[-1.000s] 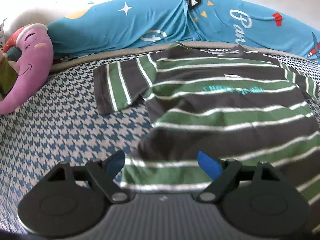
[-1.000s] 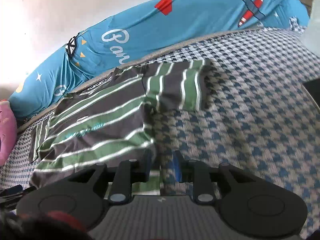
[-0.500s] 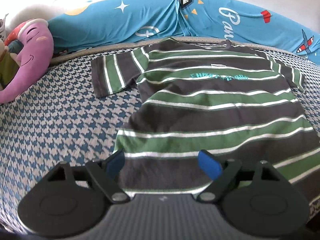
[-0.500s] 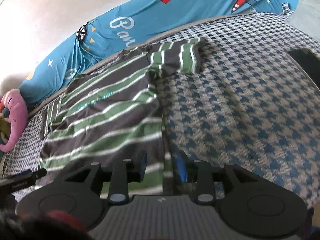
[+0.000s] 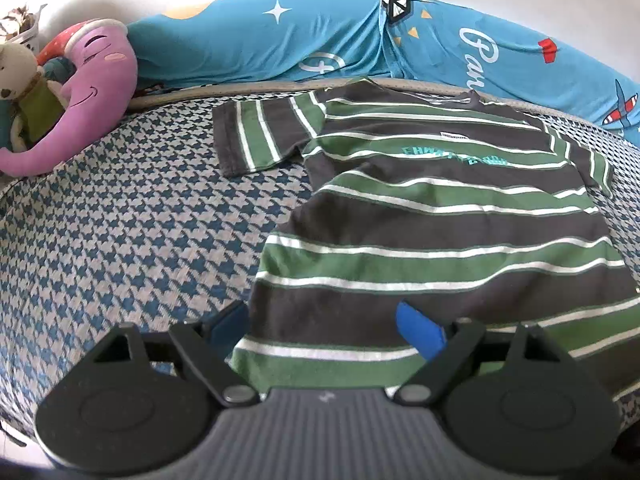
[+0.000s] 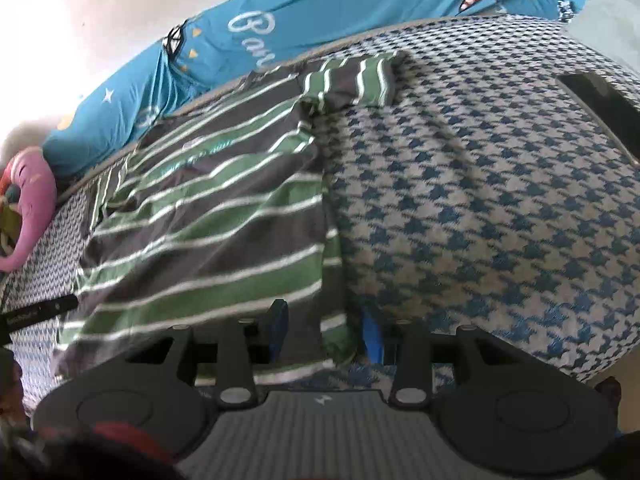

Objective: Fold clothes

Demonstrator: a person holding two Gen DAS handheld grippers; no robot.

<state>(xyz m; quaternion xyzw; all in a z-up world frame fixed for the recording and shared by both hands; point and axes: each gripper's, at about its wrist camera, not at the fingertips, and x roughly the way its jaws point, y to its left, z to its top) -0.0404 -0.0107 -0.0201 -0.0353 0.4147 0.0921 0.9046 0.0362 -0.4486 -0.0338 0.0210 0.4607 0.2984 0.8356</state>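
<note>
Striped green, charcoal and white cotton T-shirt [image 5: 440,216] lies spread flat on the blue-and-grey houndstooth bed cover [image 5: 120,240].

Far left, a purple plush elephant [image 5: 80,92] and a cream stuffed toy [image 5: 16,72] rest against the long bright-blue printed bolster pillow [image 5: 280,48] along the wall. The left tool [image 5: 320,328] hovers over the shirt's lower left hem corner, its blue-padded fingers wide apart, one off the cloth edge, one over it. Rightward, the right tool [image 6: 326,332] sits at the shirt's lower right hem [image 6: 336,344], fingers partly apart with fabric between them; whether they touch the cloth I cannot tell. A dark flat rectangular object [image 6: 600,100] lies at far right.
</note>
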